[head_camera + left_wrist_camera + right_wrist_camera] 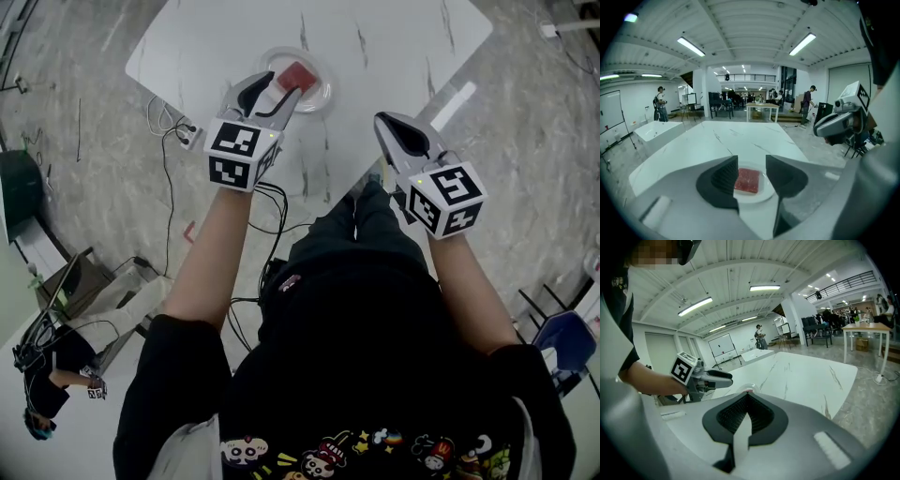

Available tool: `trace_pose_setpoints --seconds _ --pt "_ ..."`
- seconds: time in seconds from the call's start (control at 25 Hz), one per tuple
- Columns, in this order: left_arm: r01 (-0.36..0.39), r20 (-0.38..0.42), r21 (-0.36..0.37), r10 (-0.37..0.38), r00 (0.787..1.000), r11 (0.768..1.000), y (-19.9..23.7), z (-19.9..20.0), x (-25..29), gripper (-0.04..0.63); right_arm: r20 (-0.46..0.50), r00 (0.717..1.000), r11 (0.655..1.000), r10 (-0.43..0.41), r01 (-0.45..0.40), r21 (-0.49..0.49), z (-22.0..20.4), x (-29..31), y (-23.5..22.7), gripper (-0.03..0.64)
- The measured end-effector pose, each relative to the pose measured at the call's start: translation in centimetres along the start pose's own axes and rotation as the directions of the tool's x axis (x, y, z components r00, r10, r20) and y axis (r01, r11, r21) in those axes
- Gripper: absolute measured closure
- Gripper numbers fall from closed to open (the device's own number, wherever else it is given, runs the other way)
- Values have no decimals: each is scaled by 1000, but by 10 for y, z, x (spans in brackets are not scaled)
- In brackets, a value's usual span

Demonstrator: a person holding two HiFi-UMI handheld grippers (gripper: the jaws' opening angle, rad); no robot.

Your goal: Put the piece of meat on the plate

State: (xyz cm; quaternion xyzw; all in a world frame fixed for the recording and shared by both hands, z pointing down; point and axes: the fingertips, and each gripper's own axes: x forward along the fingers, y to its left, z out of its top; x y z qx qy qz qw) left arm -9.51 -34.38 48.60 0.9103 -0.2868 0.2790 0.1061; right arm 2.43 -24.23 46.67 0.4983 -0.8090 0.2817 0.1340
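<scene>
My left claw is released: its jaws stand a little apart with nothing pinched between them. Through that gap I look down on the piece of meat, which lies flat in the middle of the plate on the white table, apart from the claw. I judge the placing done, so the job now is a clean exit. I should lift straight away from the plate, keep the jaws clear of its rim, and avoid any sideways sweep that could nudge it. My right claw is clenched on nothing, off to the side, and should keep out of it.
</scene>
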Motion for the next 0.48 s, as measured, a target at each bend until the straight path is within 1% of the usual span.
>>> trace_pose_setpoints --seconds 0.04,0.24,0.48 --pt "-11 23 -6 11 1000 1000 -2 5 -11 301 4 1000 1000 4 -4 -8 4 0 4 594" --pt "-46 92 -71 53 994 996 -8 13 -51 305 18 1000 998 26 -25 -52 18 -1 20 594" --pt "-97 140 -143 117 983 985 -4 12 -87 321 22 999 997 32 -30 -71 25 1 37 594"
